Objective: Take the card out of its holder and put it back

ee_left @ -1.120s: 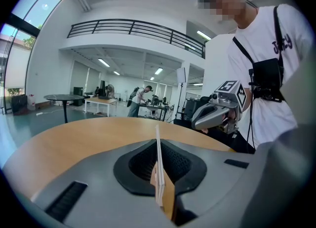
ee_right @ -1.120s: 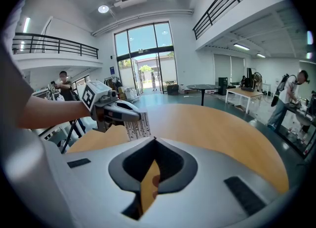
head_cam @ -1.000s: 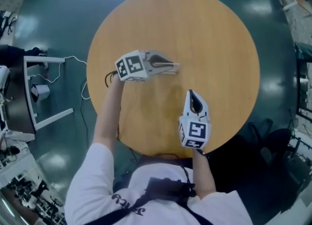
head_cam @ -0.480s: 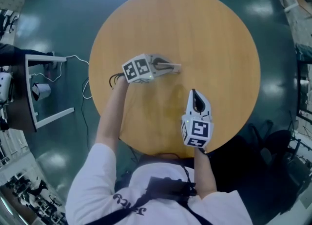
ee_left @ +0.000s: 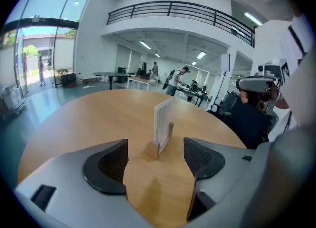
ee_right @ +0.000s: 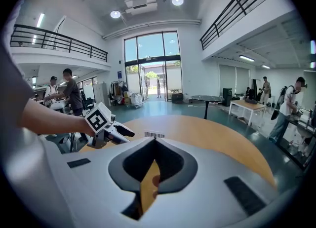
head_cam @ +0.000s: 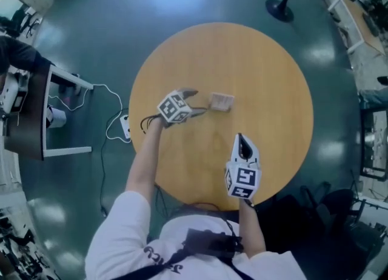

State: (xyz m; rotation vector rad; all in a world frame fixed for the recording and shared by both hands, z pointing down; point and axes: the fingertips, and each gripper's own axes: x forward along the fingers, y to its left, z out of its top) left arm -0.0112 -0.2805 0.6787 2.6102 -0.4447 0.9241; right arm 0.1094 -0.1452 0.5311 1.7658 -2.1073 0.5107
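Left gripper (head_cam: 195, 102) jaws just opened wide, nothing between them; card (ee_left: 163, 118) upright in its holder (ee_left: 152, 149) on the counter (head_cam: 260, 73) just ahead; right gripper (head_cam: 240, 138) pressed shut, empty; likely put-back release, next back the left gripper off without nudging the holder

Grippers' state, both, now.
Left gripper: open, jaws just opened, nothing between them; card in holder just ahead.
Right gripper: shut, empty.

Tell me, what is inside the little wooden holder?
A white card stands upright in the holder. Only the card's upper part shows. Its bottom edge is covered by the holder, so how deep it sits cannot be seen.
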